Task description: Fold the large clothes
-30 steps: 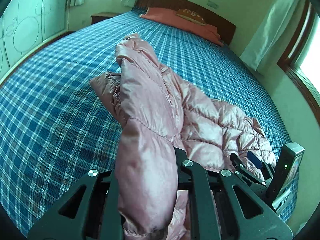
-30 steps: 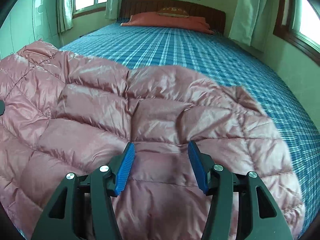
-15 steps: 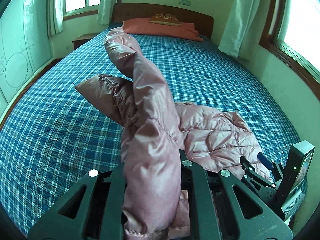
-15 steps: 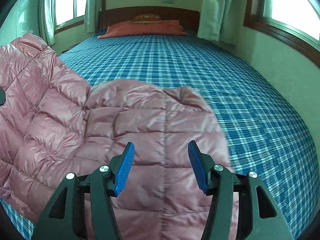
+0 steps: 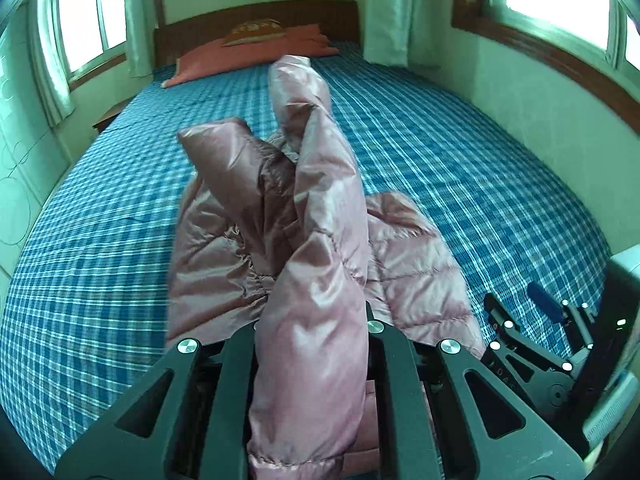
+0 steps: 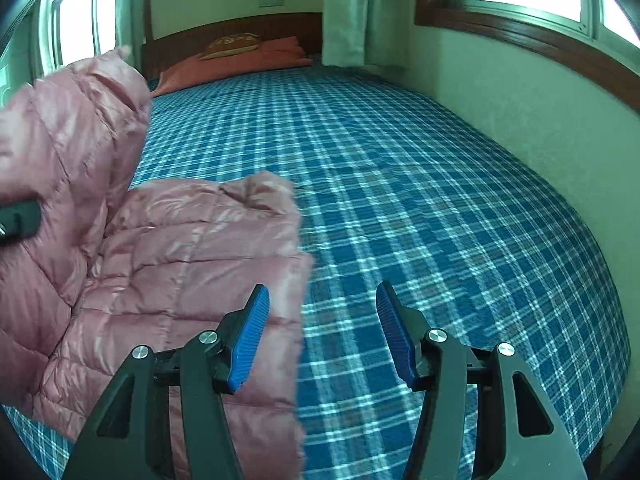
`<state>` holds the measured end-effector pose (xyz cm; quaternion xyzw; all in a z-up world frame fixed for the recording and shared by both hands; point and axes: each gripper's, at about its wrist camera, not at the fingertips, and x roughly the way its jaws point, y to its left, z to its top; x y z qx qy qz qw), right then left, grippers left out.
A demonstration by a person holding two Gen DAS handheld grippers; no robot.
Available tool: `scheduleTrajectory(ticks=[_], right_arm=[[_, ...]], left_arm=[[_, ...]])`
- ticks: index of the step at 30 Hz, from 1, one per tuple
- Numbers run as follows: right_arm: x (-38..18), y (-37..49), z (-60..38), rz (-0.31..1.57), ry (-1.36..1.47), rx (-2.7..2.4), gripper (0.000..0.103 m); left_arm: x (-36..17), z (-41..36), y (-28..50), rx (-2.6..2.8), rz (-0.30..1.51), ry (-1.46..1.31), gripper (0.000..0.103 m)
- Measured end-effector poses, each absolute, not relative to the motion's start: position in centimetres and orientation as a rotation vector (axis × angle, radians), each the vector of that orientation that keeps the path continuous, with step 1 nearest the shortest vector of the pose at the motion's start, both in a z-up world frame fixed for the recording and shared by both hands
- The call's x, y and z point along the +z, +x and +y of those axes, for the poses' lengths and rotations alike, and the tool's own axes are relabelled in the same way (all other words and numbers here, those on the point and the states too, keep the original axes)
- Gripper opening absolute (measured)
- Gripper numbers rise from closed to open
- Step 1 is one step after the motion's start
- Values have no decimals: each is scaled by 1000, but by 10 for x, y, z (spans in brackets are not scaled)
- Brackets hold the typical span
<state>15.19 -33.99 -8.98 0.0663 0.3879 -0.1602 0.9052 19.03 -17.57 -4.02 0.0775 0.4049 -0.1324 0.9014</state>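
In the left wrist view, a thick fold of the glossy pink quilted down jacket [image 5: 320, 216] is clamped between the jaws of the left gripper [image 5: 312, 344] at lower centre of the frame. The pinched part is raised off the bed with the blue plaid cover [image 5: 100, 240], so that a sleeve-like tube stands up toward the upper centre while the rest of the garment trails down to the bed at centre right. Such a lift is judged to serve for carrying this part over the body as a fold. The black frame of the right gripper [image 5: 532, 344] is seen at lower right, just beside the jacket's edge. An orange-red pillow [image 5: 256, 52] lies against the dark wooden headboard [image 5: 256, 20] at the top.

In the right wrist view, the right gripper [image 6: 320, 332] is held with its blue-padded jaws spread apart and nothing between them. The jacket [image 6: 168, 264] fills the left of the frame, its edge under the left pad; bare bed cover [image 6: 460, 220] lies to the right. The empty gripper is apparently kept ready near that edge for pinning or smoothing.
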Motion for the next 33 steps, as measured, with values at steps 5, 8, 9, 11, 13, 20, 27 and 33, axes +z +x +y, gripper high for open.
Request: scheduleTrajectory(ticks=[5, 8, 9, 11, 13, 20, 27, 33], right_arm=[[-104, 142, -368, 838, 186, -379, 56], [-115, 141, -378, 864, 201, -393, 56], [-117, 141, -380, 870, 201, -398, 56], [-123, 142, -383, 884, 203, -403, 56], [-129, 143, -387, 894, 218, -402, 56], [-143, 143, -393, 928, 242, -409, 56], [-142, 140, -389, 927, 215, -419, 56], [-134, 132, -388, 912, 183, -443, 56]], left_arm=[[-79, -221, 190, -269, 885, 233, 11], [-102, -238, 187, -259, 910, 253, 11], [-107, -243, 186, -256, 912, 260, 11], [-117, -252, 183, -248, 906, 283, 11], [-126, -260, 185, -241, 897, 306, 11], [-138, -267, 181, -228, 870, 325, 11], [-138, -267, 177, -228, 852, 342, 12], [-125, -271, 165, -256, 826, 340, 26]])
